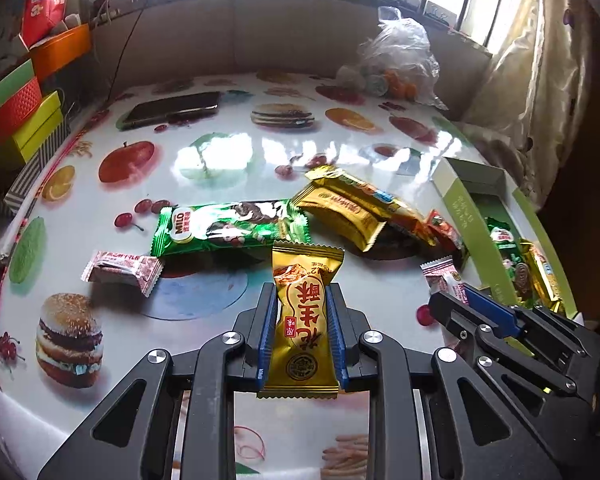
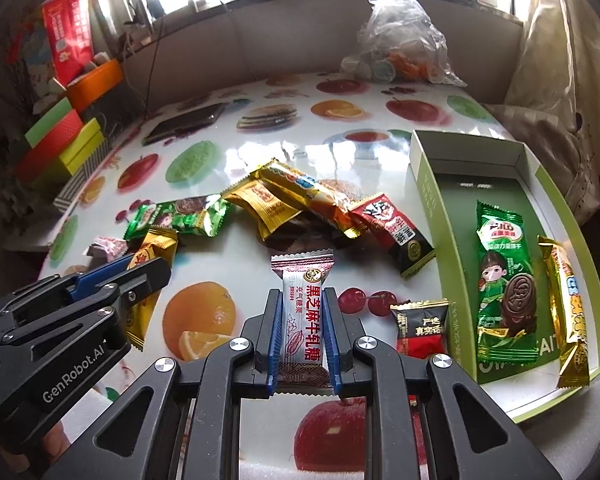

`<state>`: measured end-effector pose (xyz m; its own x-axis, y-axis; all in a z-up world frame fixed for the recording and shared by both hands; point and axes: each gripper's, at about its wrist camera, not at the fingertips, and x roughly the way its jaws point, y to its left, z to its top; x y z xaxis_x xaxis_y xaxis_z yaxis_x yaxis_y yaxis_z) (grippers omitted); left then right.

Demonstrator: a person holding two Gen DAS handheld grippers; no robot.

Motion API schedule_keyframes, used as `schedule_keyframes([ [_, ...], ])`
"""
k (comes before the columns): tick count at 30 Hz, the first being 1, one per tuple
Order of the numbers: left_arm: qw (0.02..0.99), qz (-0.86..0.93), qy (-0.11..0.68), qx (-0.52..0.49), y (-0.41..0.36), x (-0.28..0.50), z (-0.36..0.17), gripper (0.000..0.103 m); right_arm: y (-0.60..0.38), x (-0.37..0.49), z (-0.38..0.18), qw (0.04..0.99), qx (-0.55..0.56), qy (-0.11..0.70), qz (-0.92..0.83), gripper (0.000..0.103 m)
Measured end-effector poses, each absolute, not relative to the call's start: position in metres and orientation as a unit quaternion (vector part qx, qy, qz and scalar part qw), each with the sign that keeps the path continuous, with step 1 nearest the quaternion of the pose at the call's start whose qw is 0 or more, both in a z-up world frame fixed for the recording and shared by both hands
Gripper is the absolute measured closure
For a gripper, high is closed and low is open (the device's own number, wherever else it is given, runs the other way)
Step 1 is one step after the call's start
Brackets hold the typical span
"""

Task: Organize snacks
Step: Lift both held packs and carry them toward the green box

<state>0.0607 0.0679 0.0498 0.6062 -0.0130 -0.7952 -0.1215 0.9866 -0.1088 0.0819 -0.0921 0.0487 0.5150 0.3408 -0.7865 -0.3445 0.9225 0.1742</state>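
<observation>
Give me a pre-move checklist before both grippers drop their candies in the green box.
1. Left gripper clamped on the gold candy: ok.
2. Right gripper clamped on the white nougat candy: ok.
3. Green box open, with bare floor at its far end: ok.
4. Milo bar and gold bar already lie in the box; room beside them: ok.
5. Both candies lifted clear of the table: cannot tell.
6. Small black-and-red candy sits close to the box wall, possibly in the path: cannot tell.
</observation>
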Motion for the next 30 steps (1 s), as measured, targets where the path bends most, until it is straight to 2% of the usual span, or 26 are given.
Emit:
schedule_keyframes([
  [14, 0.908, -0.018, 0.414, -0.063, 0.034, 0.065, 0.085, 0.078, -0.126, 0.072, 0.084, 0.892, 0.021, 0.418, 0.170, 0.085],
  [30, 0.906, -0.100, 0.409, -0.056, -0.020, 0.090, 0.099, 0.078, -0.188, 0.079, 0.102, 0.909, 0.043, 0.400, 0.106, 0.085],
])
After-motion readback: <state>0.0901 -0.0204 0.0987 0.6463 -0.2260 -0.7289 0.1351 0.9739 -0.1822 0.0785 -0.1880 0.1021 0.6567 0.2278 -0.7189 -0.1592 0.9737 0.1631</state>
